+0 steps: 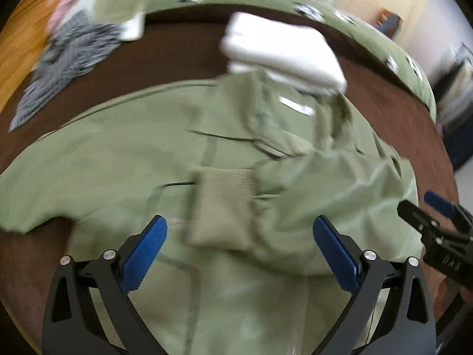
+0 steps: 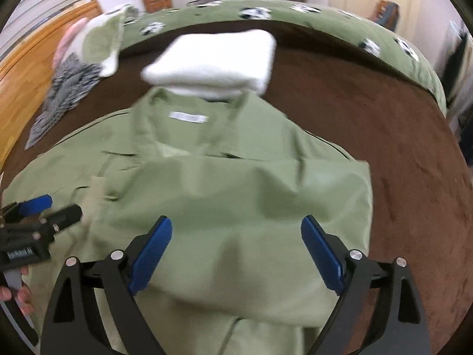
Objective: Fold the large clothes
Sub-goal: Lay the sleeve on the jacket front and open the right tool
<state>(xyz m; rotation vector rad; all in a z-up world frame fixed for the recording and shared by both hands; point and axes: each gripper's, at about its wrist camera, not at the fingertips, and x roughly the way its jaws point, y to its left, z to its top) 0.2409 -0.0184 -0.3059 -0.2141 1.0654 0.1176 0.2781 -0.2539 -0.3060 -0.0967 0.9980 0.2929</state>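
Green jacket (image 1: 124, 159) spread on the brown bed cover (image 1: 177, 59) — both grippers hover over it with fingers spread apart, holding nothing.

In the left wrist view the left gripper (image 1: 239, 236) sits at lower centre above a ribbed cuff (image 1: 221, 210) of a sleeve folded across the jacket's front; the right gripper (image 1: 425, 207) enters at the right edge. A folded white cloth (image 2: 212, 59) lies at upper centre, touching the collar — a grey patterned garment (image 2: 65, 91) lies at upper left. Both views are blurred.

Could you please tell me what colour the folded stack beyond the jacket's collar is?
The folded stack is white, clearest in the right wrist view, beyond the green jacket.
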